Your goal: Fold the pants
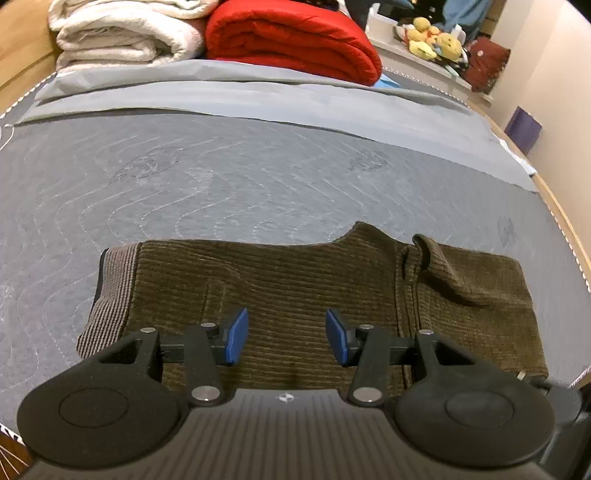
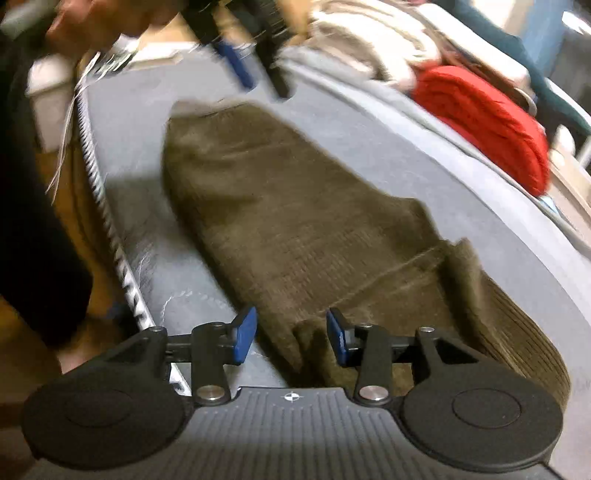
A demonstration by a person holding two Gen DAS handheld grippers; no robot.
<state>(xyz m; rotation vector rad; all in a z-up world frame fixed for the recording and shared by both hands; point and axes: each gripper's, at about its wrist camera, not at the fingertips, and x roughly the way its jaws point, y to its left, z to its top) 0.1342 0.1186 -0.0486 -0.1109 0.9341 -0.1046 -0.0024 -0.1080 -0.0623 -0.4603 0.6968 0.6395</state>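
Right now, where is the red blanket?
In the left wrist view, the red blanket sits at the bed's far end, right of the white blanket.

A dark grey quilted mattress [image 1: 229,173] with wavy stitching fills most of the left wrist view. Across its far part lies a lighter grey sheet [image 1: 236,96], folded back in a flat band. Behind the sheet, a folded white blanket [image 1: 122,33] sits just beside a rolled red blanket [image 1: 291,40], the two touching. To the right, on a pale ledge [image 1: 424,59], a heap of yellow plush toys [image 1: 436,37] lies near a dark red cushion [image 1: 484,62]. A purple panel [image 1: 522,129], perhaps a folder, leans against the cream wall [image 1: 554,110].
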